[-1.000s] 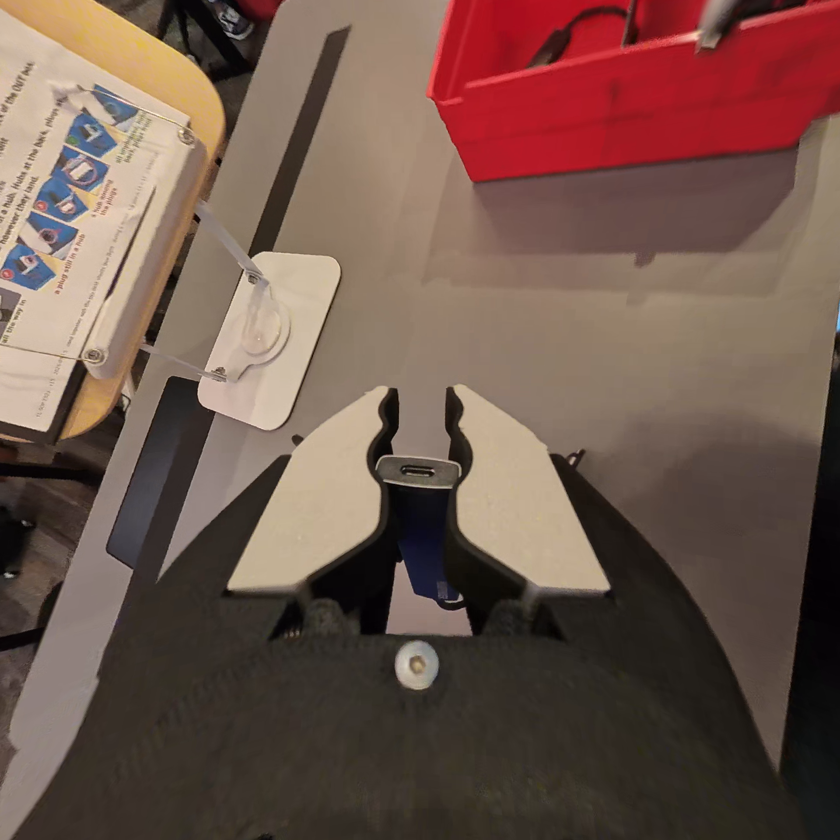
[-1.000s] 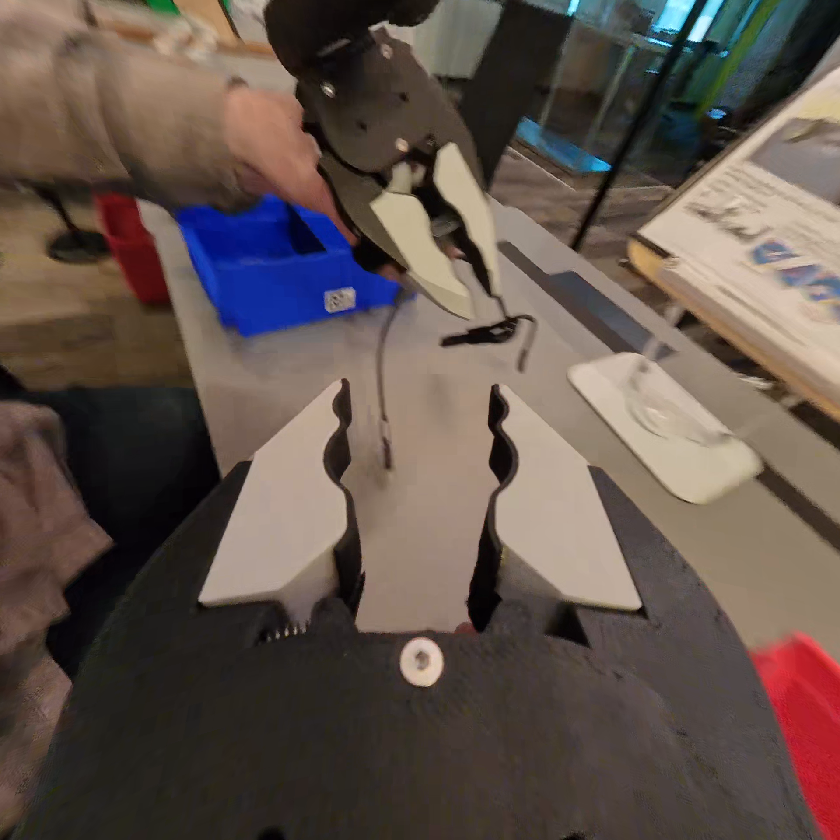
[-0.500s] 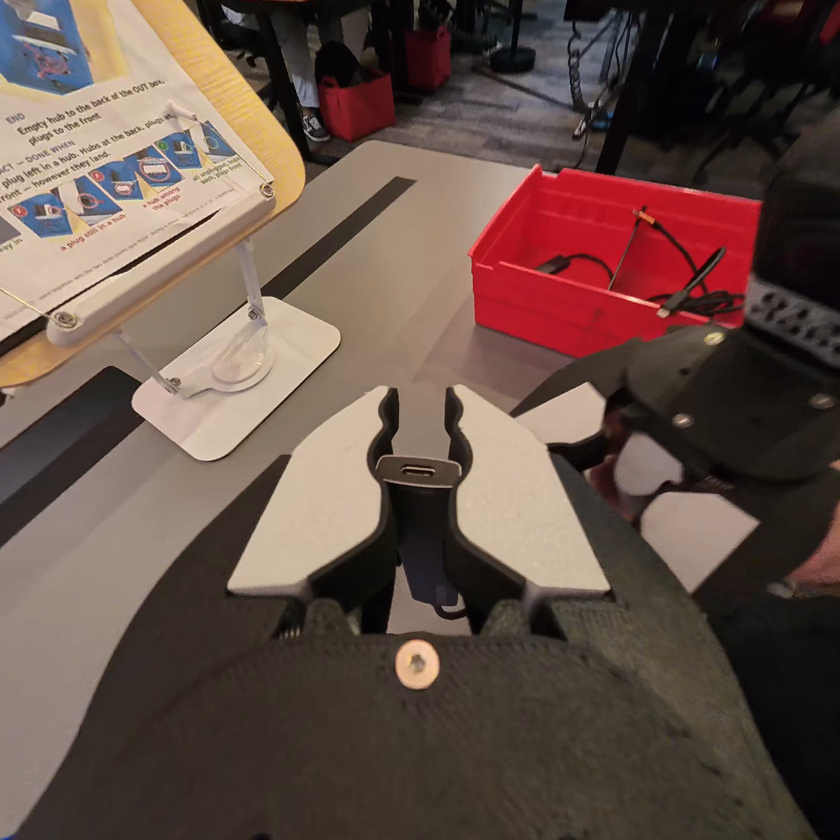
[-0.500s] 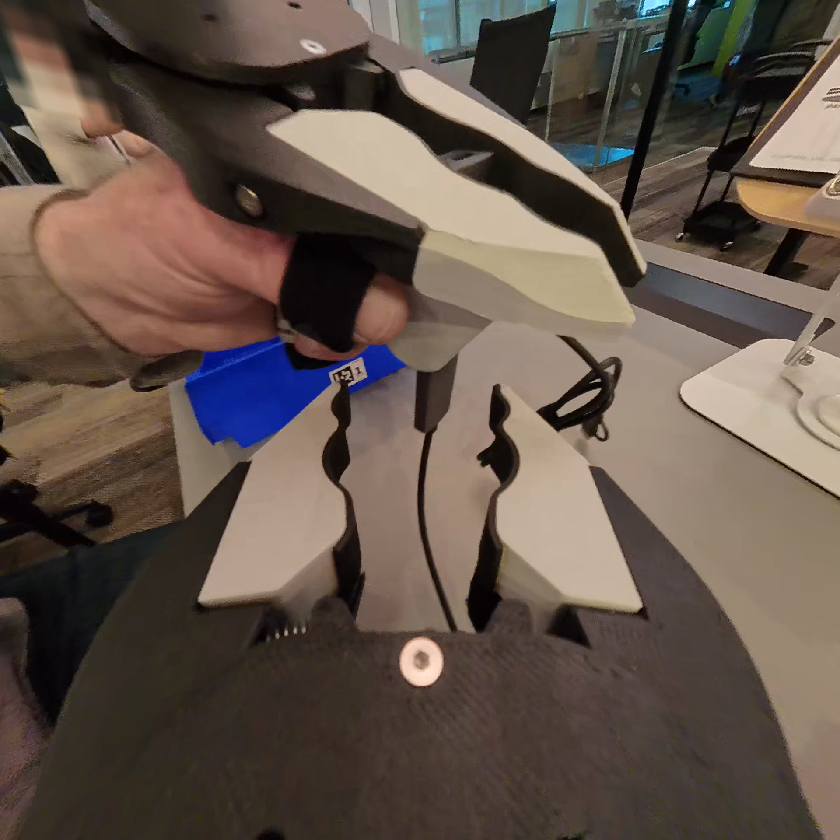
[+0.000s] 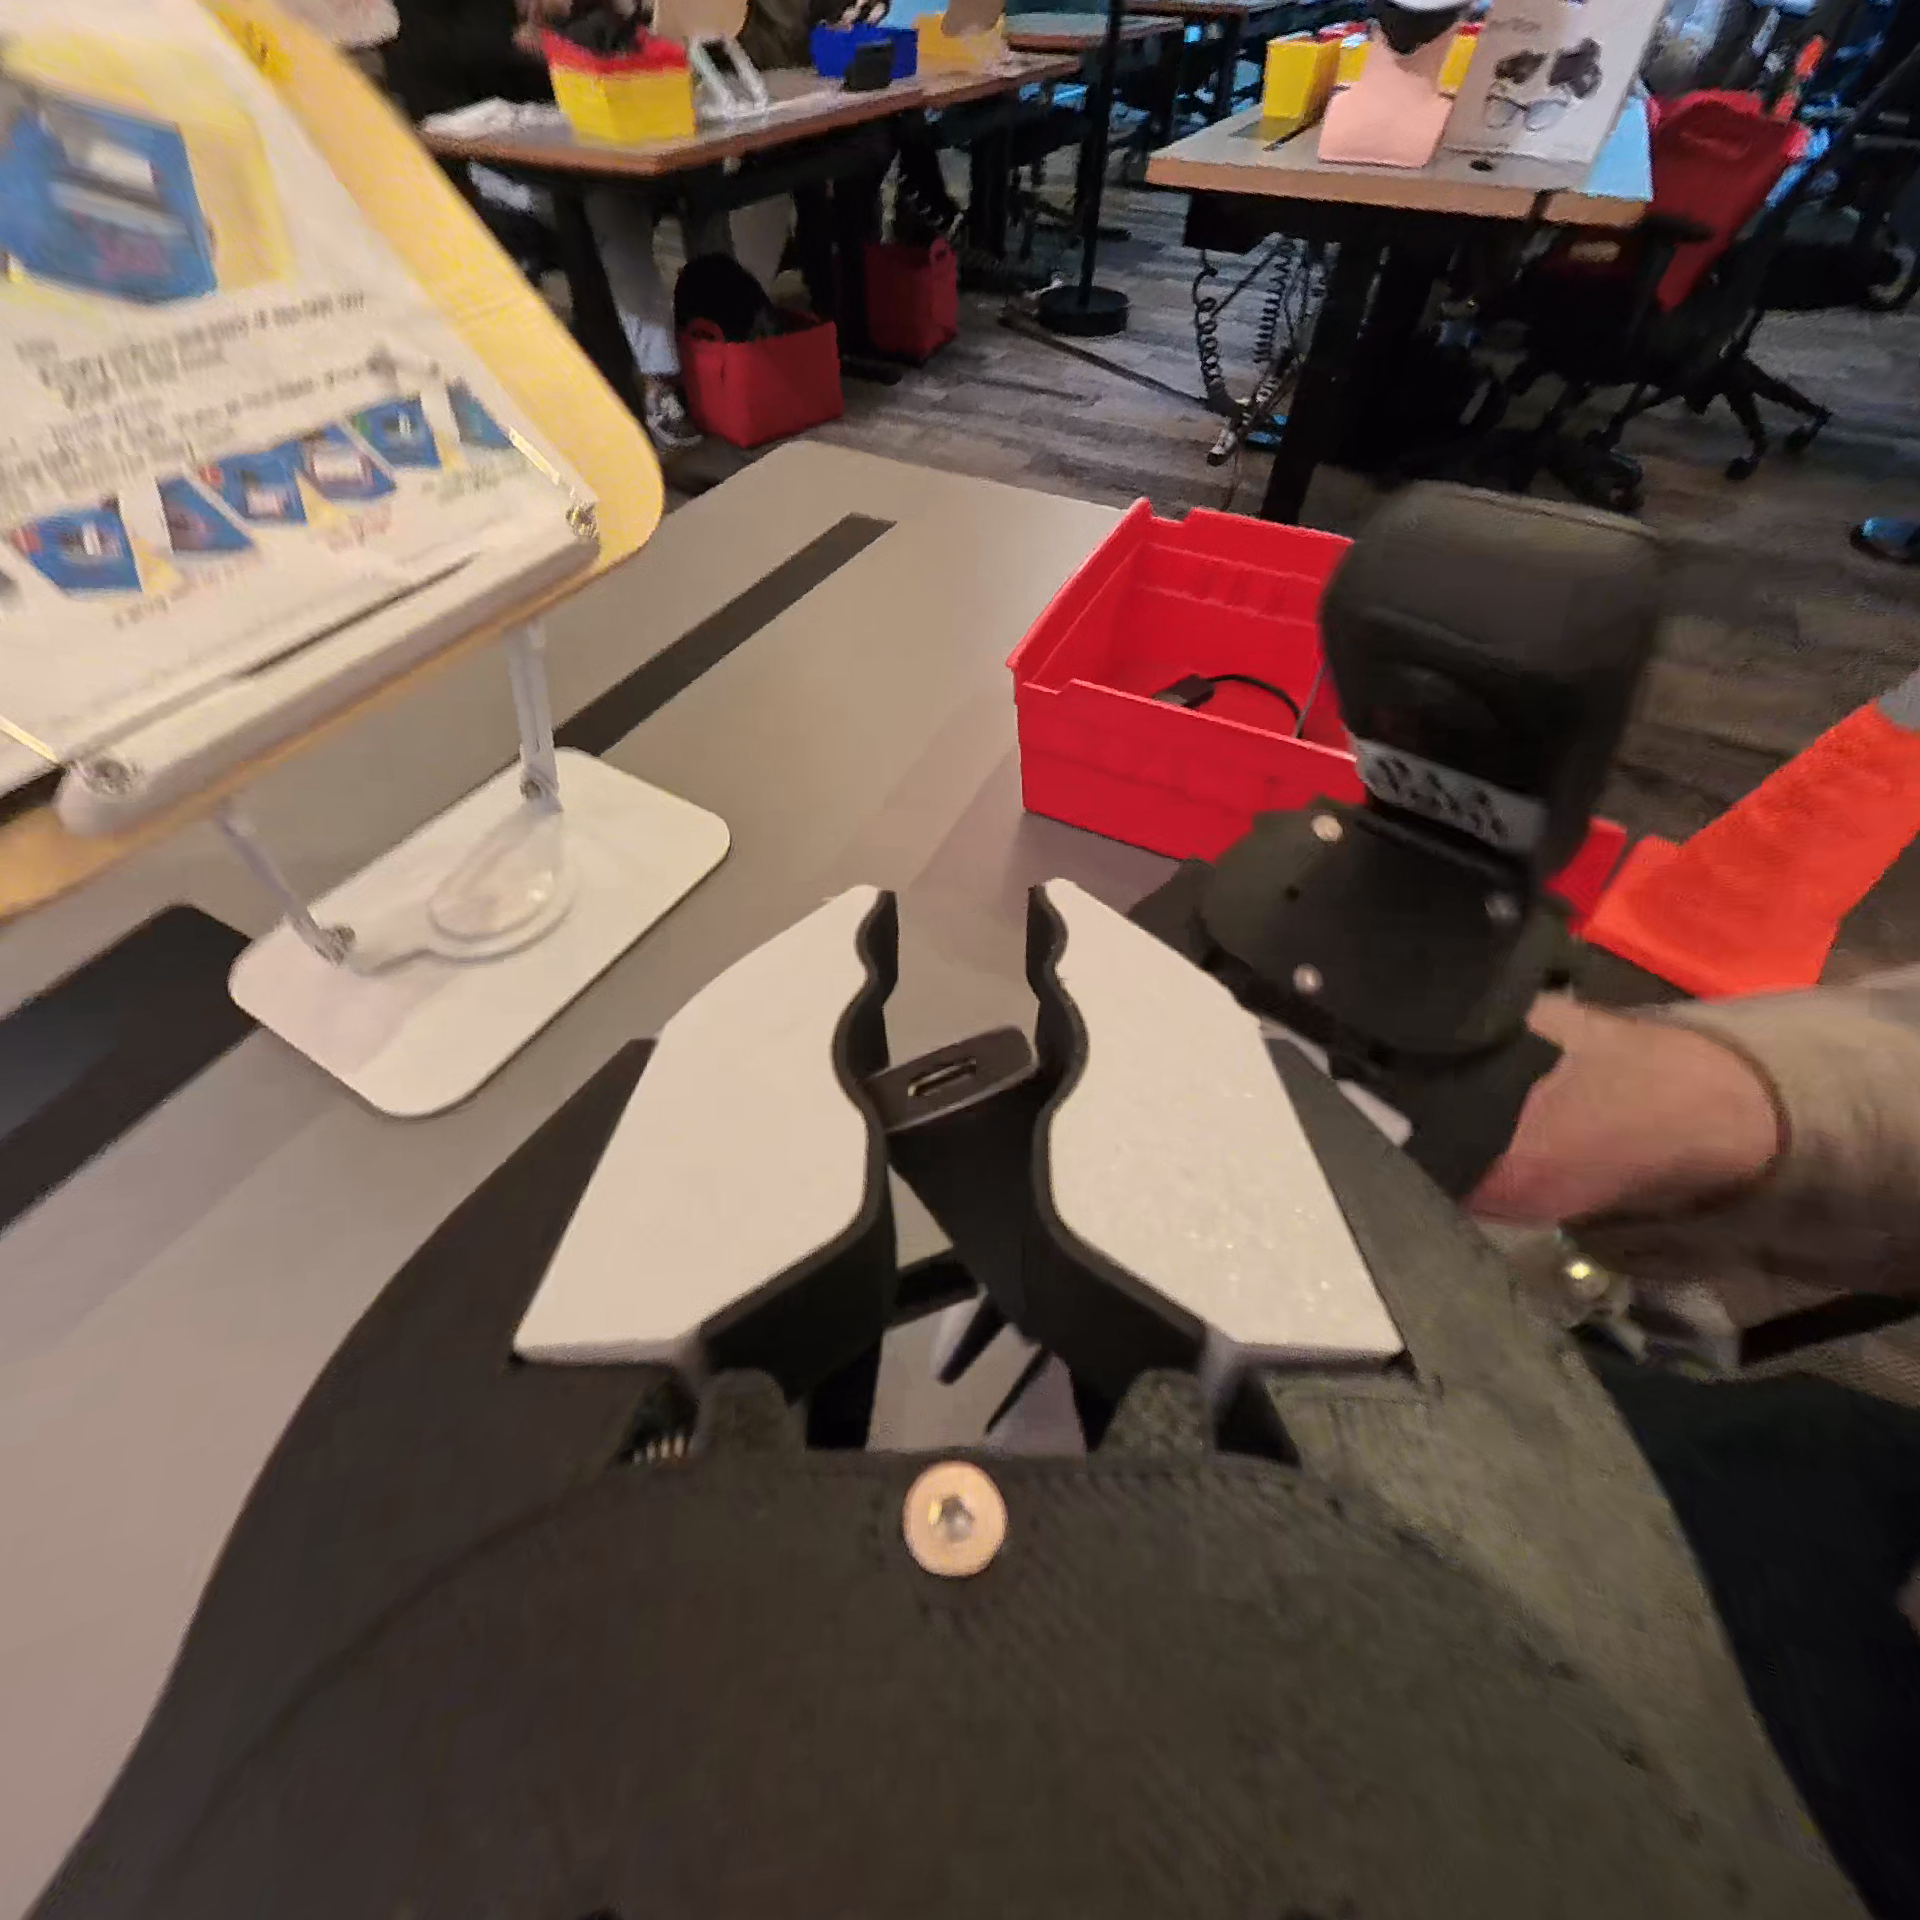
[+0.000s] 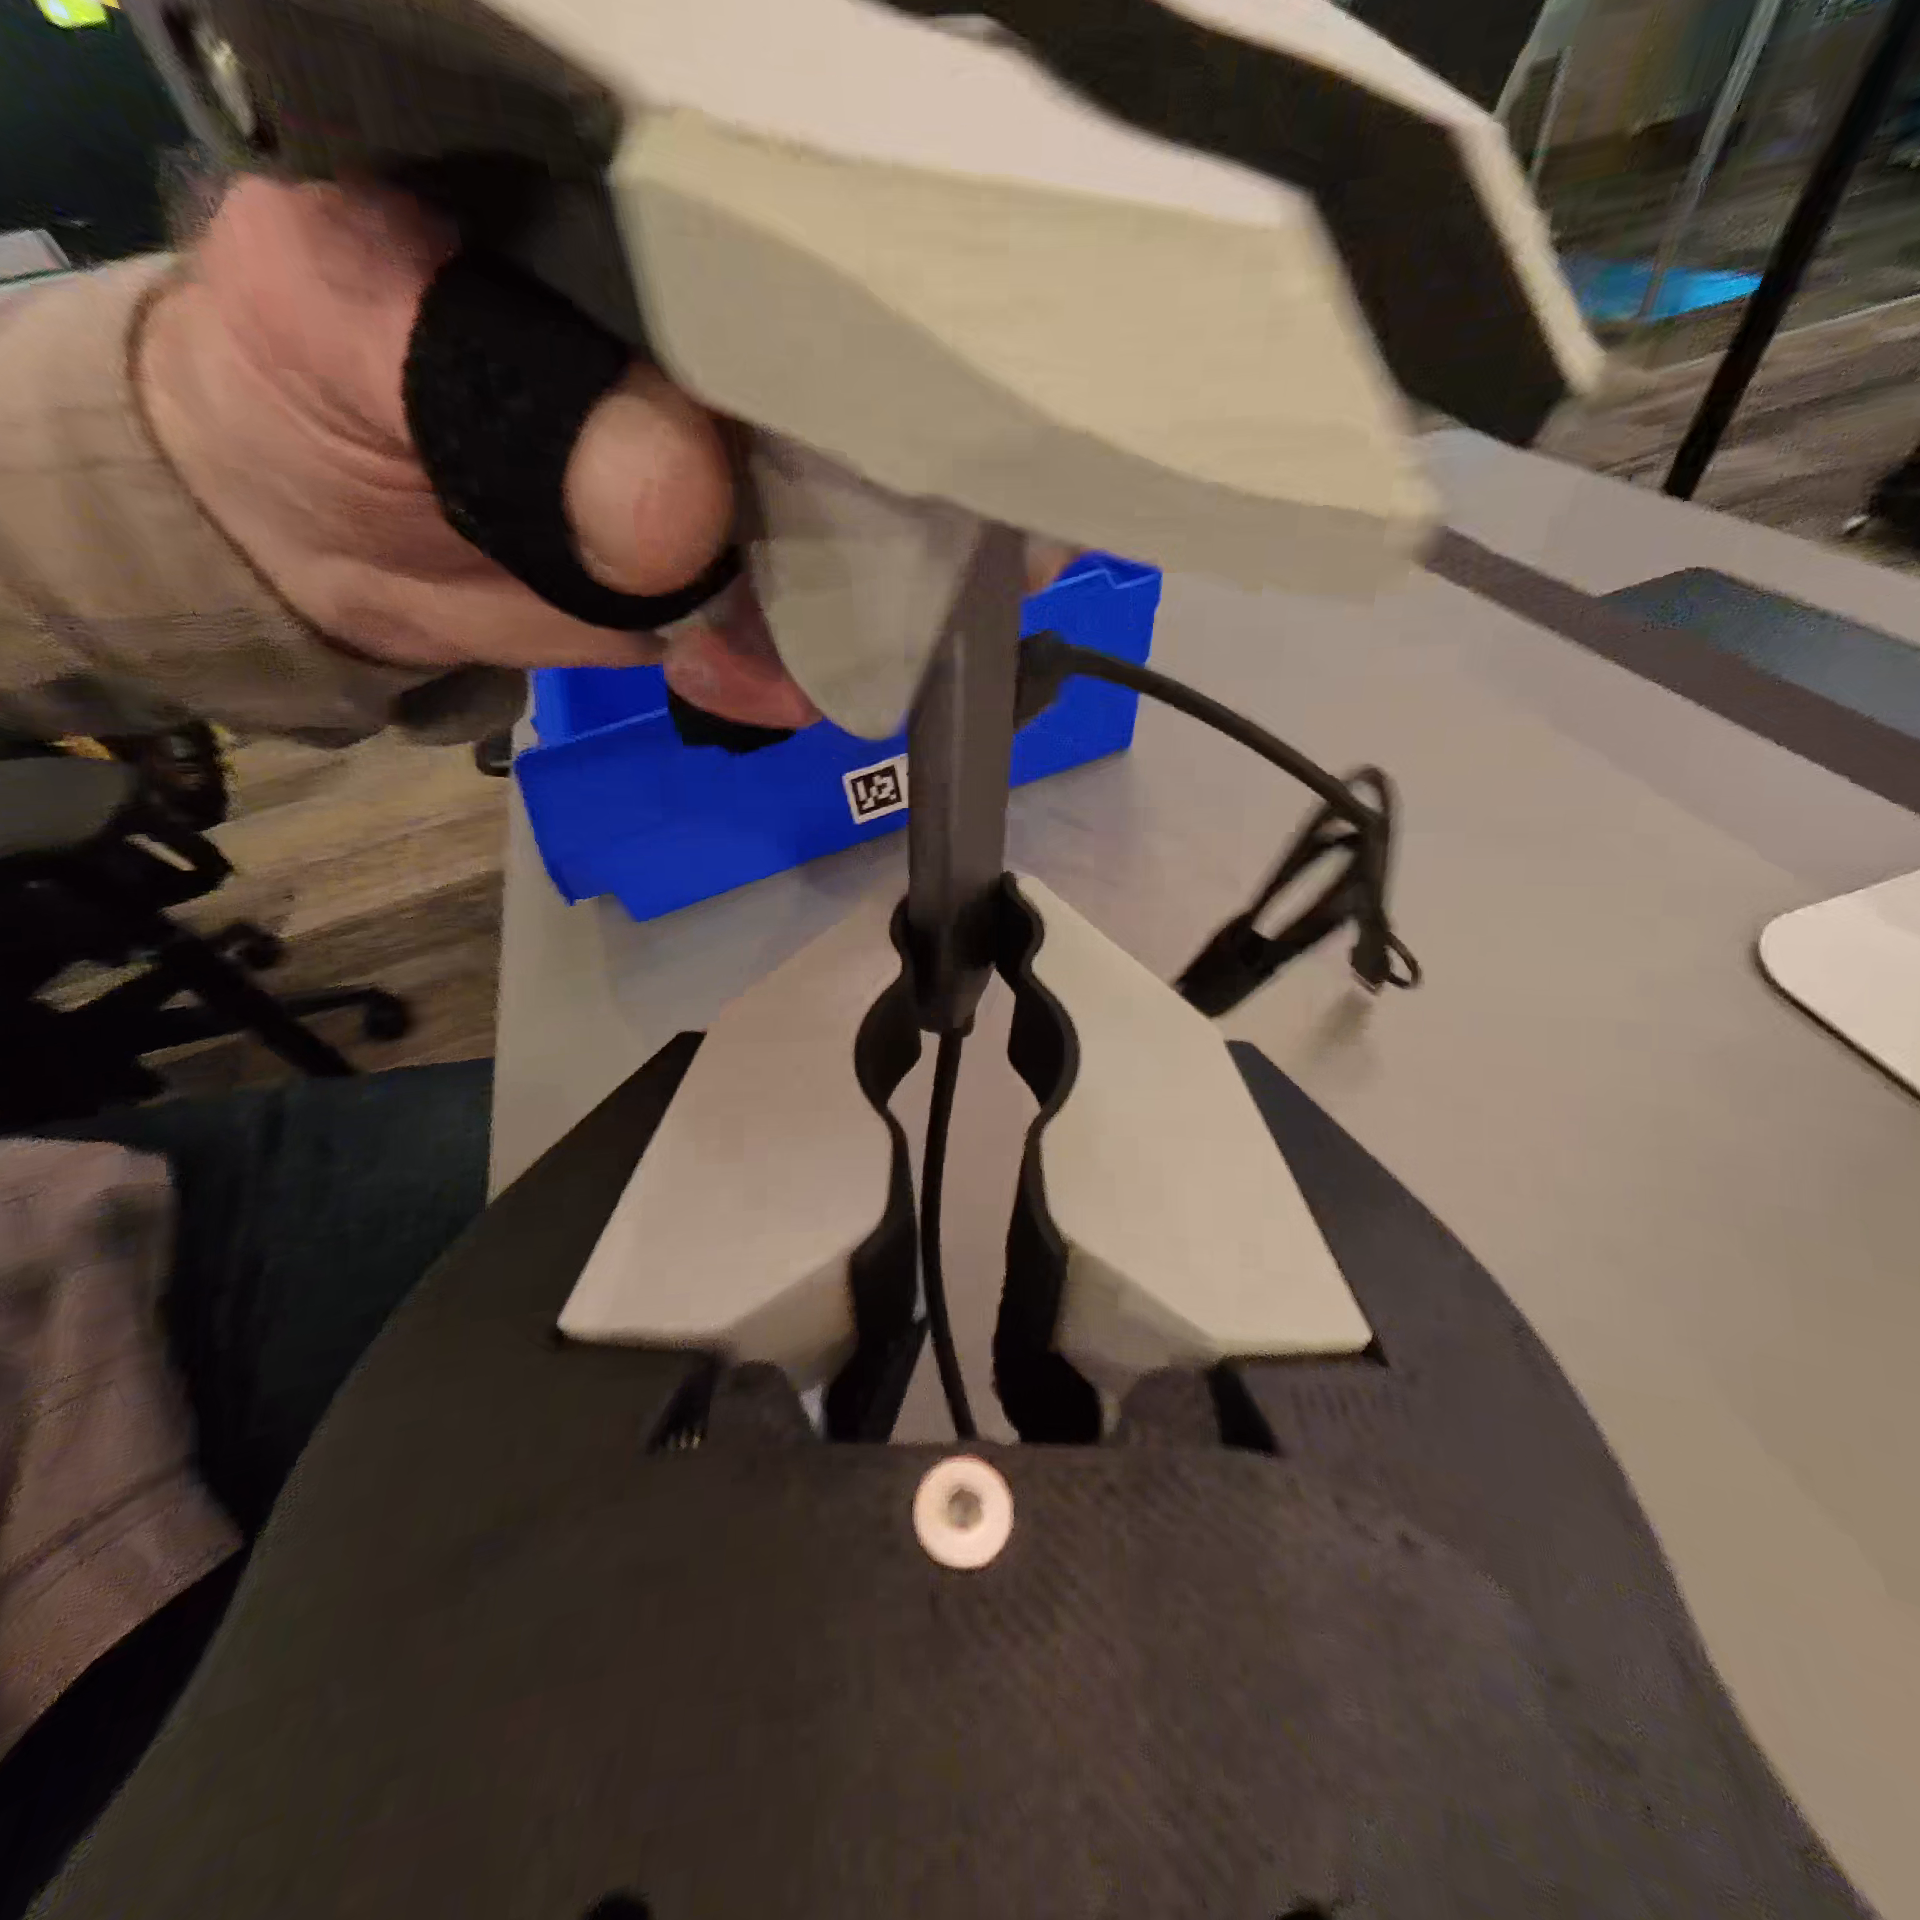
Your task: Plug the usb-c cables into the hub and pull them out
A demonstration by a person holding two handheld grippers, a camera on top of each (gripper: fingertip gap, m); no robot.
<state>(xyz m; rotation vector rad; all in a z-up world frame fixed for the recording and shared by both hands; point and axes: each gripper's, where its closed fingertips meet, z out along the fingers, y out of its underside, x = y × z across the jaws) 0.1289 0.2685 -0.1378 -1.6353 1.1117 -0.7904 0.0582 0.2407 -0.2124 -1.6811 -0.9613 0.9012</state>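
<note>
hub (image 5: 954,1091) clamped in left gripper (image 5: 956,925), right gripper (image 6: 951,940) gripping it.

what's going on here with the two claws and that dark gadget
A person holds a claw in each hand. The left claw is shut on a dark hub, its free port facing forward. In the right wrist view, the right claw is shut on the hub's lower end, where its cable comes out. More cables lie in the red bin and on the grey table.

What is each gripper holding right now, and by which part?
The left gripper clamps the hub by its sides, port end forward. The right gripper pinches the hub's cable end.
</note>
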